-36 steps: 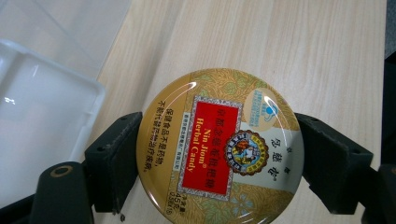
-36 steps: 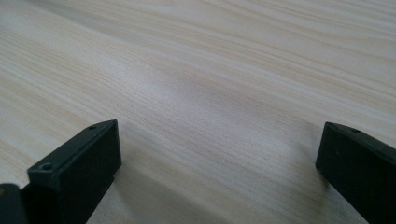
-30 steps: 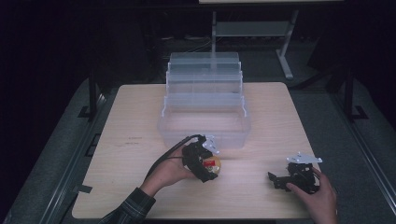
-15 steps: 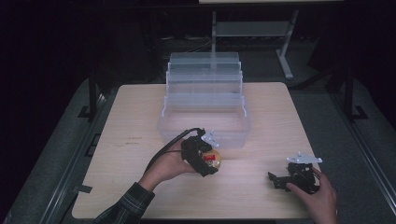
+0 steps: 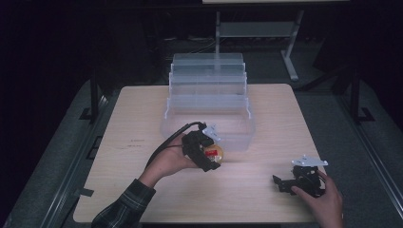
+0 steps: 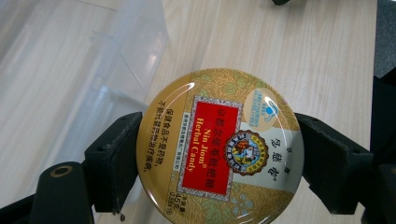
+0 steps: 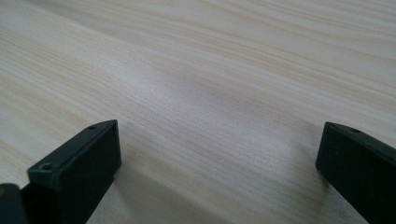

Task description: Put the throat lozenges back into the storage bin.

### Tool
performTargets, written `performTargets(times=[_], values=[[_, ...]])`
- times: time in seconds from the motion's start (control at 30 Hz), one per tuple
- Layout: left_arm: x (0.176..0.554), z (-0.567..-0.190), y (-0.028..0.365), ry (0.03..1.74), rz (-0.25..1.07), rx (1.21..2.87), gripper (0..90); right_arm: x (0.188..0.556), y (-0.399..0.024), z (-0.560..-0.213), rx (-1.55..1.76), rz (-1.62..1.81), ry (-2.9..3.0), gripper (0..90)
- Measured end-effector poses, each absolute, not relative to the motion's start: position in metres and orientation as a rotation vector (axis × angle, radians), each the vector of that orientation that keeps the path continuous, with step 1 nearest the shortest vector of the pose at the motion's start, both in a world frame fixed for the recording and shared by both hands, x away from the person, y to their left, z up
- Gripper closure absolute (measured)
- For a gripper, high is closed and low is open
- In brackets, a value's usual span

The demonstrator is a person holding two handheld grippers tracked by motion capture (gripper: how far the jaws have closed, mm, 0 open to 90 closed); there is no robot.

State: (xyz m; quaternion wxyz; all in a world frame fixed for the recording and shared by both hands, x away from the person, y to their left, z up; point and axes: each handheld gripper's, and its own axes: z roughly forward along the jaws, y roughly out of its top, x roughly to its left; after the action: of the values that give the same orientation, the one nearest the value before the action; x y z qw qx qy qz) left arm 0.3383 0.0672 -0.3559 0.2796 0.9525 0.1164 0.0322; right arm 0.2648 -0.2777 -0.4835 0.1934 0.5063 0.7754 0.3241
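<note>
Left gripper (image 5: 209, 154) clenched on a round gold-and-red candy tin (image 6: 219, 149), clear plastic bin (image 5: 209, 124) at twelve o'clock — lift level before releasing; right gripper (image 5: 297, 183) gapes idle.

Clear tiered organizer (image 5: 209, 102), wooden table (image 5: 266, 190)

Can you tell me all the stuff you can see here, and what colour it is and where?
candy tin: one, gold with a red label, clamped between the left claw's jaws just in front of the clear box
clear box: one, see-through plastic with stepped tiers, middle of the table toward the back
table: one, light wood, under everything
left claw: one, black, shut on the candy tin
right claw: one, black, jaws apart, low over the table's near right part
hands: two, one holding each claw
</note>
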Motion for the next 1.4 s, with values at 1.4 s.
performTargets(times=[1.4], values=[[0.382,-0.327,0.091,0.448,0.172,2.529,19.8,0.265,-0.278,-0.484,1.420,0.909,2.176,0.0]])
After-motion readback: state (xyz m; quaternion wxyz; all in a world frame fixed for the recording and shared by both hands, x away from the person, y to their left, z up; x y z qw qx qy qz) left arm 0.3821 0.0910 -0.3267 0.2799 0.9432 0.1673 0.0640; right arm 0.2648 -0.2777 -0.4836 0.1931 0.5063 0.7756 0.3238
